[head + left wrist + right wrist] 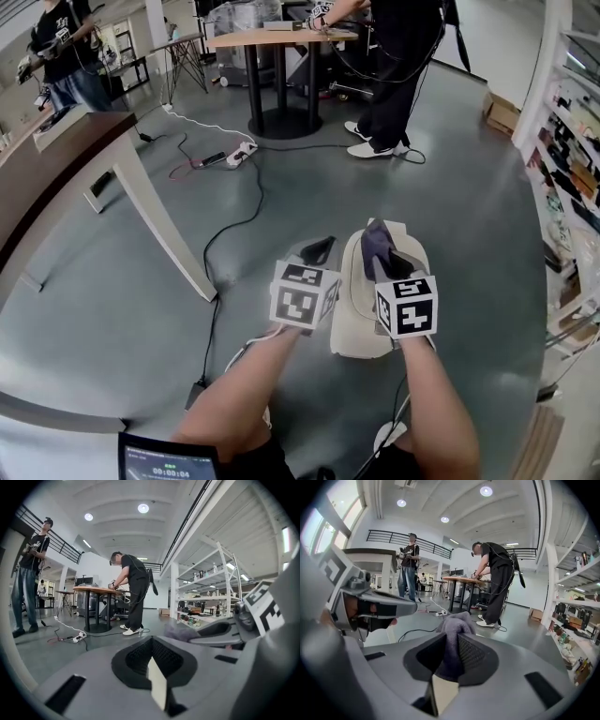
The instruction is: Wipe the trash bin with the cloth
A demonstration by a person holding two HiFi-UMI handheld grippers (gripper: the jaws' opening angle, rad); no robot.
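A cream trash bin (354, 323) stands on the grey floor just below both grippers in the head view. My right gripper (392, 258) hovers over the bin's top, shut on a grey-purple cloth (375, 238). In the right gripper view the cloth (453, 634) is pinched between the black pads and bunches up above them. My left gripper (319, 249) is to the left of the bin's top, its jaws pressed together with nothing between them. The left gripper view shows its pads (140, 660) meeting, and the cloth (180, 631) to the right.
A brown-topped table with a slanted white leg (159, 225) stands on the left. Cables and a power strip (239, 153) lie on the floor ahead. A round table (281, 37) and a standing person (394, 56) are farther off. Shelving (572, 141) lines the right side.
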